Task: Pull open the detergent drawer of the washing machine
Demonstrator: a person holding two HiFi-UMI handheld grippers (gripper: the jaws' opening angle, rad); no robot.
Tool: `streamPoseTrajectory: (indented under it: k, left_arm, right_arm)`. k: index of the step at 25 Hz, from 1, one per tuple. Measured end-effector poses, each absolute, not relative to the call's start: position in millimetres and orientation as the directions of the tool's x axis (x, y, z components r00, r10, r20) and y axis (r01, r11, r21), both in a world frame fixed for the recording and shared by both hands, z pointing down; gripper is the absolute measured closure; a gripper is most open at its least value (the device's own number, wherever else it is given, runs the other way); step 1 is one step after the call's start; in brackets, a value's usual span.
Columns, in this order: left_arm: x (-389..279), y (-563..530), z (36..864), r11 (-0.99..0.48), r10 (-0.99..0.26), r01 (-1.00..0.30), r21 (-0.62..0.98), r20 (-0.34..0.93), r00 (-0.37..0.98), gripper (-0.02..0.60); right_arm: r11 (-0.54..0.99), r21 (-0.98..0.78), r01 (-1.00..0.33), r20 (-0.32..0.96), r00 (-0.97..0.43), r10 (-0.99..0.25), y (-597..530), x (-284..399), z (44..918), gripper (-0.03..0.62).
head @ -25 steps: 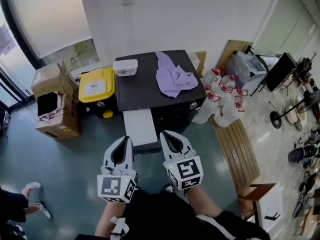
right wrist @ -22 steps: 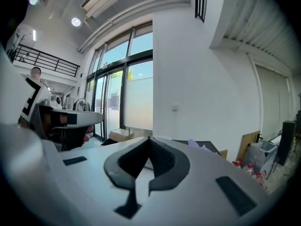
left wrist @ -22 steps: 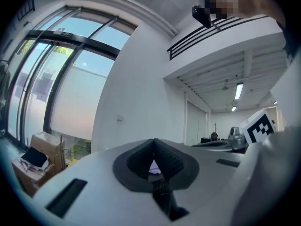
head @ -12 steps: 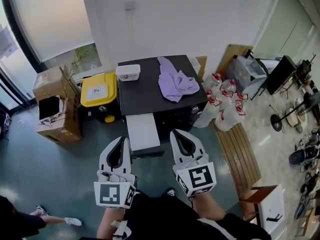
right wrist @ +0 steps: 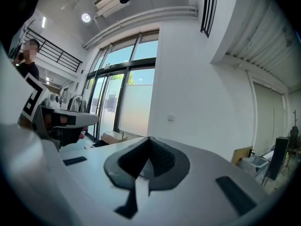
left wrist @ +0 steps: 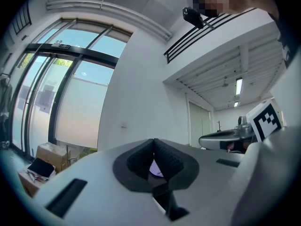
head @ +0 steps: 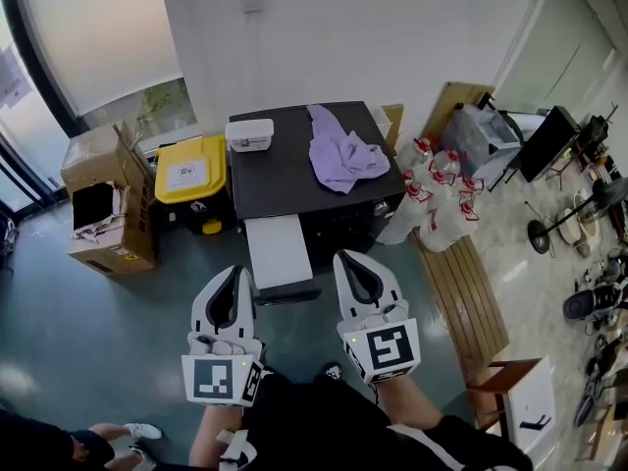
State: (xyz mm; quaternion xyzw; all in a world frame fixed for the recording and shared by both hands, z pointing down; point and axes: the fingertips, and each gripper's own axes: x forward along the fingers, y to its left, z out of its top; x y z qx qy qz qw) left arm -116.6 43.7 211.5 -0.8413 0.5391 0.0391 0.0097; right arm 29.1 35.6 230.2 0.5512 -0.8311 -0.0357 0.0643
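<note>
Black washing machine point(head: 285, 170) shows whole only in the head view; left gripper point(left wrist: 154, 142) and right gripper point(right wrist: 149, 140) are closed, empty.

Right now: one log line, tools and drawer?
left tool: shut, empty | right tool: shut, empty | both short of washing machine | drawer: sticking out, untouched

One washing machine point(head: 280, 175), one purple cloth point(head: 343, 160), one yellow-lidded bin point(head: 192, 171), two tools — left tool point(head: 244, 272), right tool point(head: 341, 257)

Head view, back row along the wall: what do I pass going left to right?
Cardboard box → yellow-lidded bin → white tub → purple cloth → pile of white bags
</note>
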Motion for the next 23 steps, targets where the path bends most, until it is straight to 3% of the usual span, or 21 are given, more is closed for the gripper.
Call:
streamPoseTrajectory:
  k: [23]
  left_arm:
    - [-127, 42, 218, -0.426, -0.903, -0.904, 0.034, -0.071, 0.423, 0.560]
  right_arm:
    - [0.403, 0.120, -0.907, 0.063, -0.398, -0.915, 34, 17, 228, 0.586]
